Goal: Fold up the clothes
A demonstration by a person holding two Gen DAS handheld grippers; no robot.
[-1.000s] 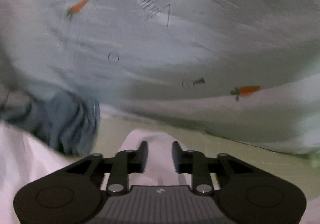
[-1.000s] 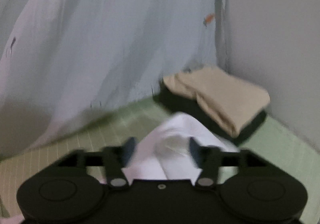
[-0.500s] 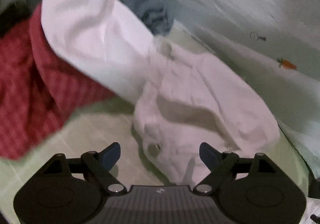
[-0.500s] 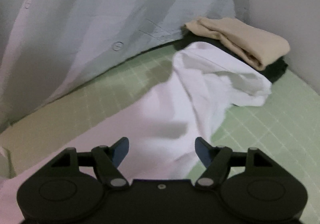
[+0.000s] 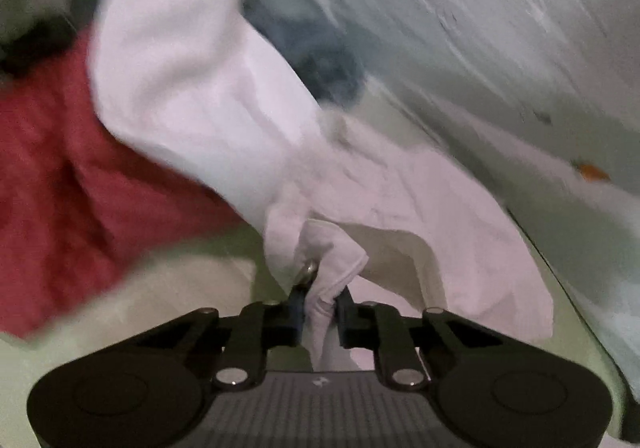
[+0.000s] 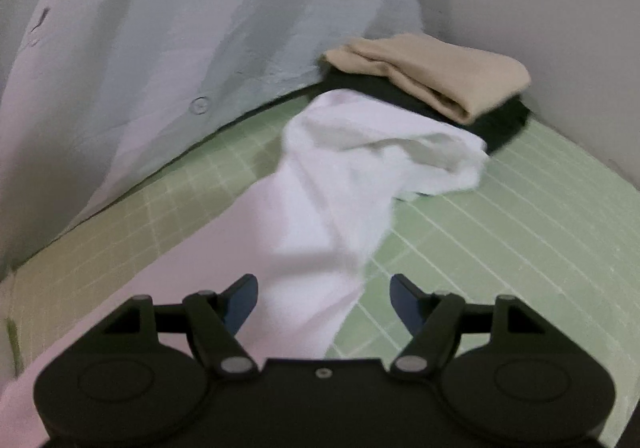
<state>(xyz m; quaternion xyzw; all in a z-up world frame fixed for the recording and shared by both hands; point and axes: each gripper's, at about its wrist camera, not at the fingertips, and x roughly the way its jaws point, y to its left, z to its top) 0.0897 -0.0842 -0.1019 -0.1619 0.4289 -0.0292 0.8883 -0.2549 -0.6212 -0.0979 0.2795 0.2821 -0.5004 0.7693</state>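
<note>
Now, left gripper (image 5: 319, 302): pinched on white shirt (image 5: 224, 96)
Right gripper (image 6: 323, 298): spread over shirt on green mat (image 6: 500, 232)

Motion blur smears the red garment (image 5: 80, 176), cut off left.

White garment (image 5: 224, 96), red cloth (image 5: 60, 184)

Home laundry corner | carrot-print sheet (image 6: 240, 16) as backdrop | green grid mat (image 6: 500, 232) | folded clothes stack (image 6: 432, 76)
</note>
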